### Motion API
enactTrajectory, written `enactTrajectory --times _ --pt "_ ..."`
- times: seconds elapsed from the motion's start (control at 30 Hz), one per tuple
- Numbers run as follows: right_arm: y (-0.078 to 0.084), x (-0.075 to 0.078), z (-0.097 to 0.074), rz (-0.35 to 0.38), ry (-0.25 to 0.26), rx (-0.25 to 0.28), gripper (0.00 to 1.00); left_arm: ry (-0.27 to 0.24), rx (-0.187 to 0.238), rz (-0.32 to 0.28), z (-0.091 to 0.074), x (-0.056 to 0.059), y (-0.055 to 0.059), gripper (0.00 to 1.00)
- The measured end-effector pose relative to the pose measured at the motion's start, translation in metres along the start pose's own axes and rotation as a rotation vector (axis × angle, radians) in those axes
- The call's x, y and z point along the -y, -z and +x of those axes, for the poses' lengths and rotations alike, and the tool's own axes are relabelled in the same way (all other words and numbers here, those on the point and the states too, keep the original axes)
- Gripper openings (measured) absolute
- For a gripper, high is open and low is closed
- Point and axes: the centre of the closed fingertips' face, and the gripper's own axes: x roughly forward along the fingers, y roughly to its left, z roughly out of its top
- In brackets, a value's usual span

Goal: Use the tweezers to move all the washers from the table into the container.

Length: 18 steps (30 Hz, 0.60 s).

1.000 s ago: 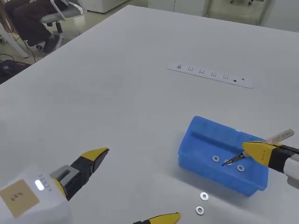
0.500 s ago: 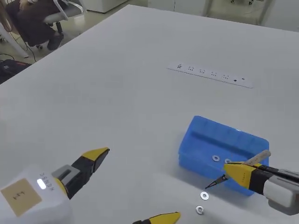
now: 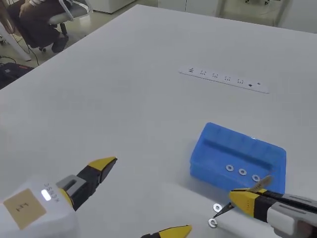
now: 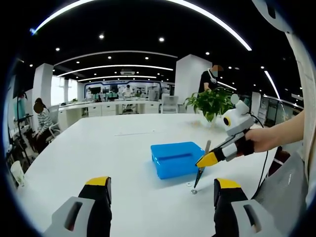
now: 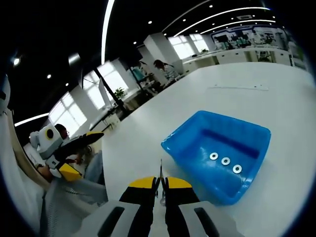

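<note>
A blue container point(image 3: 237, 148) stands on the white table point(image 3: 124, 99) with three washers point(image 3: 242, 171) in a row inside it. Two more washers point(image 3: 217, 207) lie on the table just in front of it. My right gripper point(image 3: 235, 197) is shut on the tweezers point(image 3: 224, 210), whose tip hovers by the two table washers. In the right gripper view the tweezers point(image 5: 161, 170) stick out between the closed jaws, beside the container point(image 5: 197, 136). My left gripper point(image 3: 136, 198) hangs open at the near left, holding nothing. It looks at the right gripper point(image 4: 207, 160) and the container point(image 4: 173, 160).
A white power strip point(image 3: 224, 79) lies flat on the table beyond the container. A chair with a seated person point(image 3: 44, 20) is off the table's far left corner. A potted plant point(image 4: 212, 101) and people stand in the background.
The right gripper has drawn the tweezers out of the container and down to the washers on the table. The washer it held now lies in the container. The left gripper stayed put.
</note>
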Motion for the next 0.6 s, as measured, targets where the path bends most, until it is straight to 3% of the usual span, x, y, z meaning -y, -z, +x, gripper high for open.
enactTrajectory --times 0.33,0.43,0.6 --pt "0.009 -0.006 0.008 -0.098 -0.006 -0.061 0.04 0.002 -0.005 0.005 0.0 0.0 0.001 0.87" --pt "0.014 -0.007 0.011 -0.155 0.001 -0.096 0.04 0.003 -0.006 0.005 0.0 0.001 0.002 0.87" --pt "0.015 -0.016 0.015 -0.334 0.003 -0.138 0.04 0.004 -0.01 0.009 0.0 0.0 0.002 0.86"
